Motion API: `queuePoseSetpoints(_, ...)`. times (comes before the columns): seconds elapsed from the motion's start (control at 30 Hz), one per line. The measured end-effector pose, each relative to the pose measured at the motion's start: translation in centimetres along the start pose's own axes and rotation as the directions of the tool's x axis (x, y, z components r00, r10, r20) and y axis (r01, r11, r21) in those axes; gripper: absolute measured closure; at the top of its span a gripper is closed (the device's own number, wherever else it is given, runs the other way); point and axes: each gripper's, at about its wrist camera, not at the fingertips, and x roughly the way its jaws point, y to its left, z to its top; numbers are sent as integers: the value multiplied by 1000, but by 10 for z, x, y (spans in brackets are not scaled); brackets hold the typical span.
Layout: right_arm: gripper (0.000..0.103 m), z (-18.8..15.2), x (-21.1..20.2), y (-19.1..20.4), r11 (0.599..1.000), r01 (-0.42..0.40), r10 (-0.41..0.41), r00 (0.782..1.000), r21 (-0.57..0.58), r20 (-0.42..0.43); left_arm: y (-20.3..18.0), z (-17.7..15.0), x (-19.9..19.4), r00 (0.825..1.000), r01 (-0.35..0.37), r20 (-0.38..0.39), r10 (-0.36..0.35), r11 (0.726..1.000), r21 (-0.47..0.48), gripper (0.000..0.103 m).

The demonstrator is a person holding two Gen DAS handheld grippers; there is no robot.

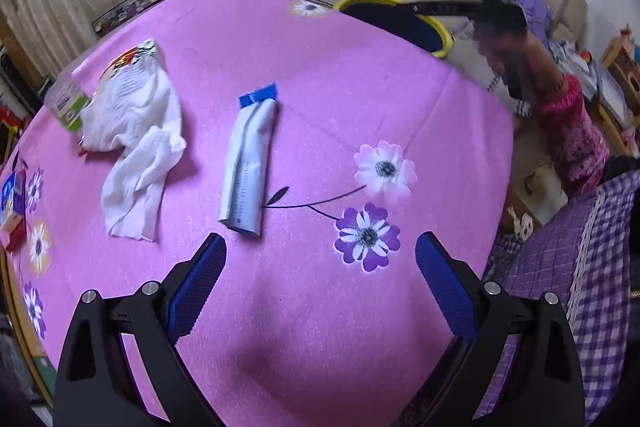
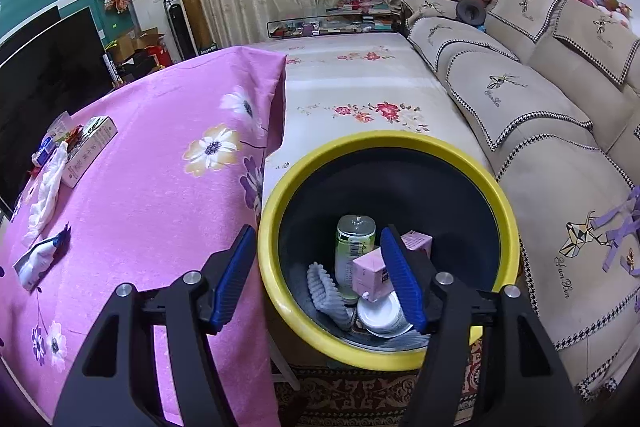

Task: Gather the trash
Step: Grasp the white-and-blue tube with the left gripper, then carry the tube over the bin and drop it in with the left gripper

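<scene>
Over the yellow-rimmed bin [image 2: 280, 307] just off the table's edge: right gripper [image 2: 320, 275] jaws apart, nothing between them, poised above the opening, likely because drops go straight down there. Inside the bin, a clear bottle [image 2: 354, 247], two pink cartons [image 2: 370, 273], a grey ribbed cloth [image 2: 324, 287] and a white lid-like disc [image 2: 380, 315], piled at the bottom, so part of the trash looks already collected. On the pink flowered tablecloth [image 1: 320, 327], left gripper [image 1: 320, 259] wide open and empty, aimed along the cloth with a squeezed white tube with a blue end [image 1: 250, 163] just ahead of its left finger, probably the next pick since nearest. Beside the tube toward the table's left edge, crumpled white tissue [image 1: 136, 147], partly over a printed wrapper [image 1: 136, 53], touching a green-labelled bottle [image 1: 66, 107] at the edge. At the far left edge, a blue and red carton [image 1: 12, 211], partly cut off. In the right wrist view, a long white box [image 2: 90, 151] near the table's far side beside the tissue. Remaining trash spread flat and apart, easy to take piece by piece; tissue limp, may trail.
</scene>
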Motion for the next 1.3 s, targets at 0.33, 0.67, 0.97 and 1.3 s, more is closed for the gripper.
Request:
queuePoseSetpoints(0.33,42,6,-6,17,999,-45,45,999,-8,26,16,47,48,999,-25,22,25,1000,-7,15)
queuePoseSetpoints(0.67,42,7,-5,13,998,-64,64,997,7,33,20,57,77,998,-61,-32,60,998,-24,42)
queuePoseSetpoints(0.97,42,0,-7,3,997,-75,74,997,33,35,21,48,69,997,-77,-14,76,993,-93,79)
queuePoseSetpoints(1.3,42,-13,-36,-30,996,-2,-5,996,84,86,-16,99,56,997,-26,71,28,999,-36,80)
